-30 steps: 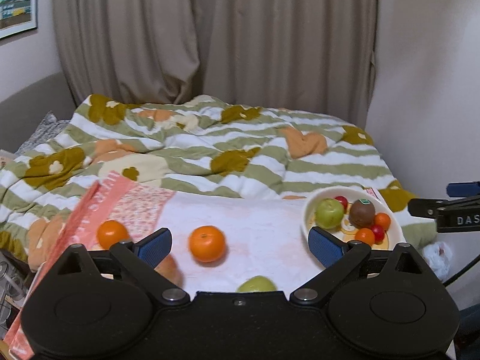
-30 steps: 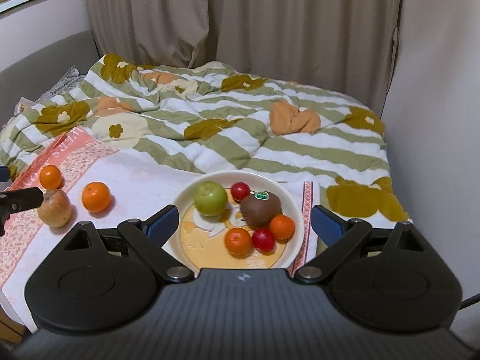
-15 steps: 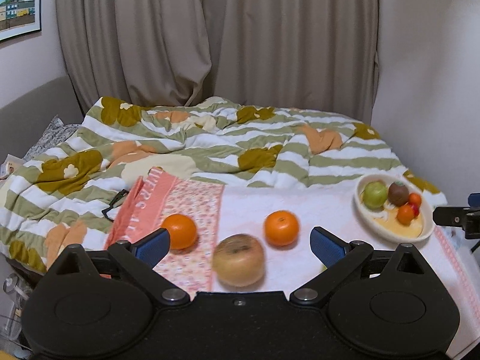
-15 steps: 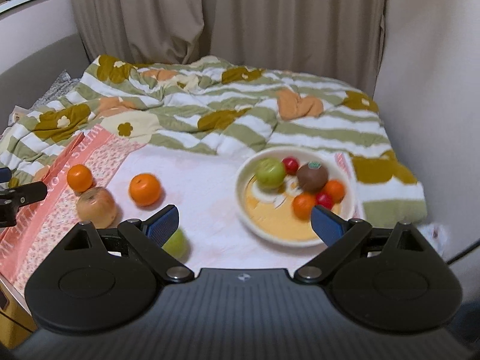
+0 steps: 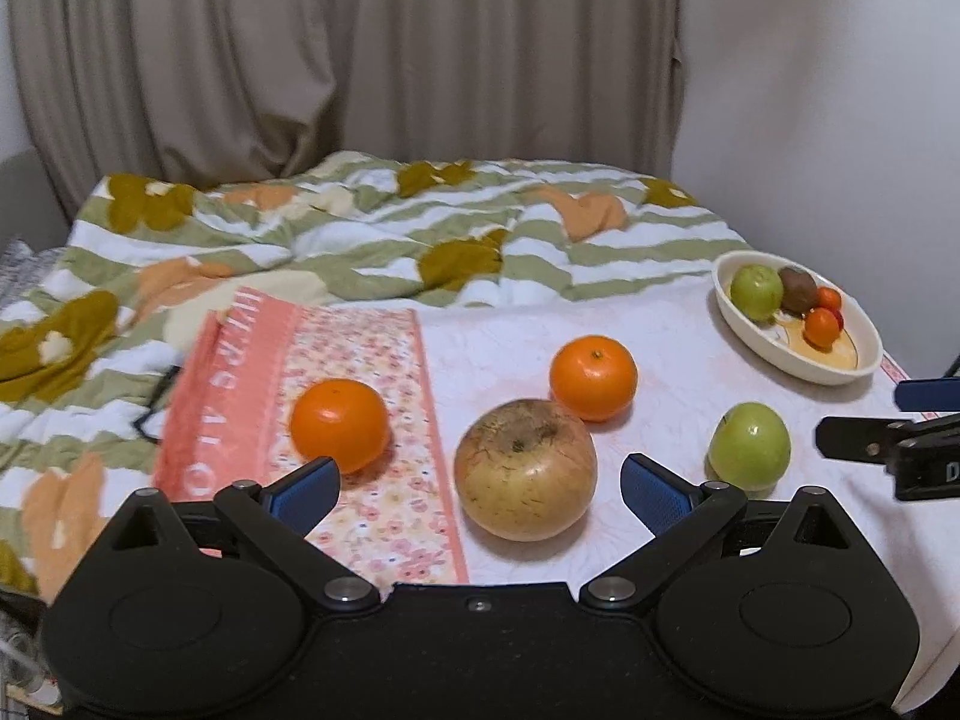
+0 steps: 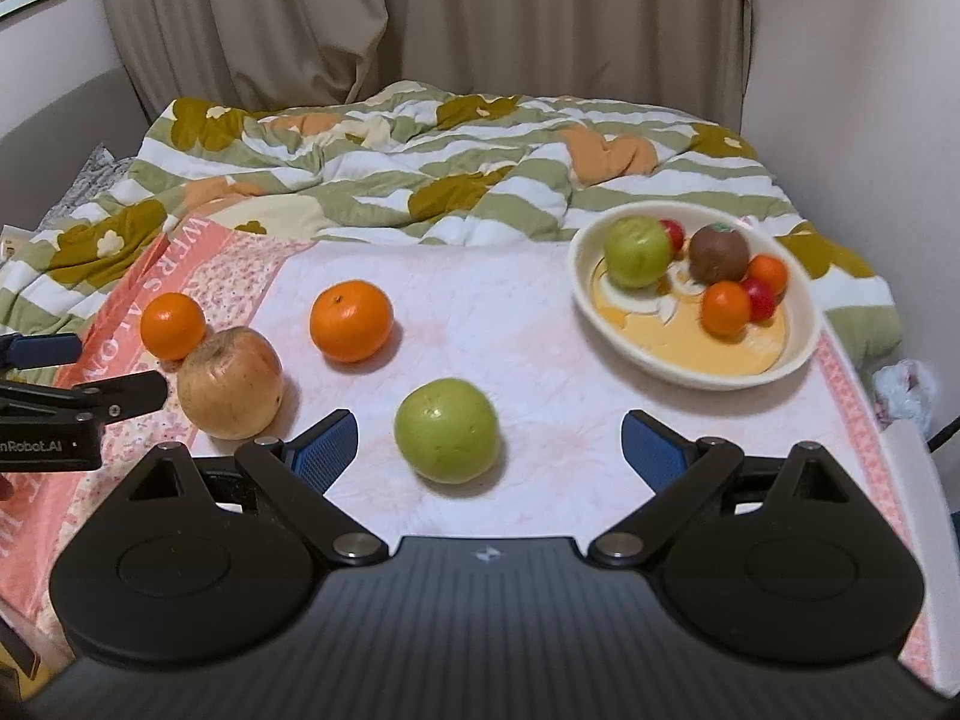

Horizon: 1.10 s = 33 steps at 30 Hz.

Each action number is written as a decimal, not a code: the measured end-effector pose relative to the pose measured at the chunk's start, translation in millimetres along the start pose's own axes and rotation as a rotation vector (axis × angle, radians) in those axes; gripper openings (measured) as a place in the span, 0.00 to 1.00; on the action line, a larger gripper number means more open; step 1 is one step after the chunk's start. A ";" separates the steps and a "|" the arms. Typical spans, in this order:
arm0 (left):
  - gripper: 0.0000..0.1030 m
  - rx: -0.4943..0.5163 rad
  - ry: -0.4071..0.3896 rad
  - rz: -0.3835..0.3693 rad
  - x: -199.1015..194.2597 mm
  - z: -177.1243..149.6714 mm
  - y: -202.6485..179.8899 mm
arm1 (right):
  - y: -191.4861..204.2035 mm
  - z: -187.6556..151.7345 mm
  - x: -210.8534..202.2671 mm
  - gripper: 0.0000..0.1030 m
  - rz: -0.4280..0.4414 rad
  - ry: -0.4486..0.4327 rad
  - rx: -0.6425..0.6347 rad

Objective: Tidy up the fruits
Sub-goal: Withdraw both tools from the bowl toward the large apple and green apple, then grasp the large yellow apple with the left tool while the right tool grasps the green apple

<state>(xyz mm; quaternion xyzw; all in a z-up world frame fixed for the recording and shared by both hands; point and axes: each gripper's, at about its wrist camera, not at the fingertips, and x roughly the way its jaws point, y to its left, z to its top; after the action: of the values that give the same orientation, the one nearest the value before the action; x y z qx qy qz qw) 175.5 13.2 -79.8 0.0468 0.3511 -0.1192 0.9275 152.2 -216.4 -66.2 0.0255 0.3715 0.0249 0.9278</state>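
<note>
The bowl [image 6: 798, 354] already holds 6 fruits; 4 remain loose. Left gripper [image 5: 480, 489] fingers spread wide around the russet apple [image 5: 525, 468]; right gripper [image 6: 489, 450] fingers wide, empty, green apple [image 6: 447, 429] between them.

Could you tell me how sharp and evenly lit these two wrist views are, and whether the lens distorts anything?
Left wrist view: the striped duvet and pink towel are smeared by motion blur, the russet apple sharper. Right wrist view: crisper; the green apple throws a soft shadow, the bowl rim is slightly blurred. Both: fisheye bending, dark corners, dim warm light.
</note>
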 end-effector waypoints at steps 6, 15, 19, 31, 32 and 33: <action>0.98 -0.014 0.041 -0.056 33.6 -3.4 1.4 | 1.6 -9.4 35.4 1.00 0.006 0.025 0.017; 0.88 -0.063 0.063 -0.127 64.3 -2.7 3.0 | -0.6 -13.5 56.4 1.00 0.027 0.042 0.005; 0.75 -0.095 0.088 -0.161 70.7 -2.1 7.5 | 1.3 -13.2 63.1 1.00 0.042 0.054 -0.004; 0.75 -0.086 0.101 -0.139 62.1 -7.0 14.2 | 9.5 -13.6 77.3 0.83 0.068 0.084 -0.013; 0.75 -0.088 0.100 -0.136 61.0 -8.2 15.5 | 9.8 -14.0 77.6 0.83 0.066 0.083 -0.012; 0.75 -0.090 0.100 -0.133 59.6 -9.4 16.8 | 9.7 -13.9 77.6 0.82 0.065 0.083 -0.014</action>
<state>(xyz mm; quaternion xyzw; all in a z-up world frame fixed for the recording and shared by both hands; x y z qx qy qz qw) 216.9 19.8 -126.2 -0.0122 0.4044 -0.1620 0.9000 198.4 -201.3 -129.0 0.0301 0.4086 0.0589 0.9103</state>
